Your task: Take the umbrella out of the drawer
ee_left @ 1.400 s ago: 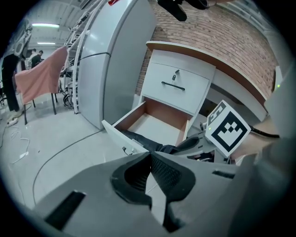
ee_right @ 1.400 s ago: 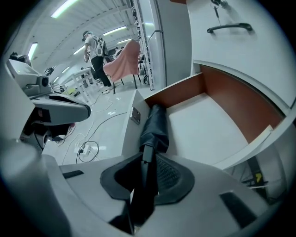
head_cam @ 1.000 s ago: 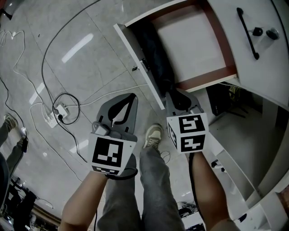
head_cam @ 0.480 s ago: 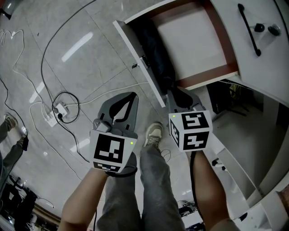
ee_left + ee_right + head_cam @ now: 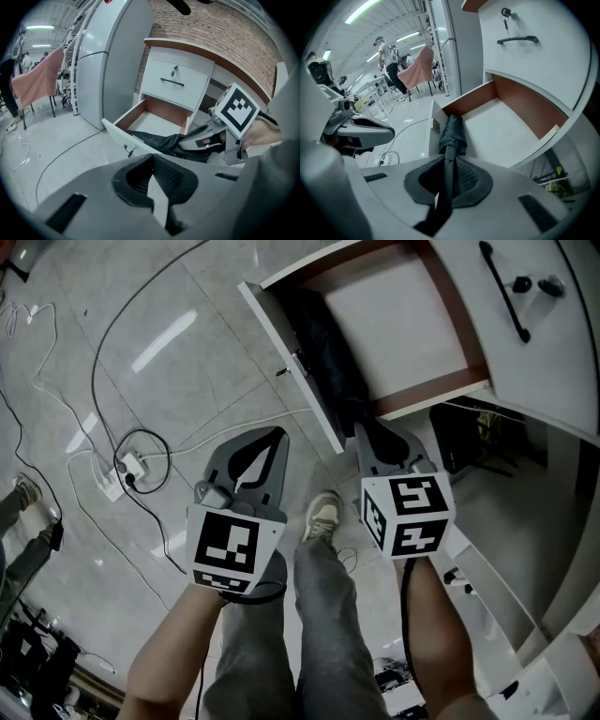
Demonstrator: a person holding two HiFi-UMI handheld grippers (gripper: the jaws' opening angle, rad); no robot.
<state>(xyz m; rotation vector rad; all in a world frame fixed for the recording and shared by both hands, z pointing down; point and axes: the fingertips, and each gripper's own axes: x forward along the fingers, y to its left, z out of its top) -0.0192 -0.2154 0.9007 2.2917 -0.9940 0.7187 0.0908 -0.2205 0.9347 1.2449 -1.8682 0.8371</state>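
Observation:
A dark folded umbrella lies along the left side of the open white drawer, inside its front panel. My right gripper reaches to the drawer's near end. Its jaws have just been closing and are shut on the umbrella's black handle. In the right gripper view the canopy runs on ahead into the drawer. My left gripper hangs over the floor left of the drawer, shut and empty. The left gripper view shows the umbrella at the drawer's front.
Above the open drawer is a shut drawer front with a black handle. Cables and a power strip lie on the tiled floor to the left. The person's legs and shoe are between the grippers. A pink cloth hangs far off.

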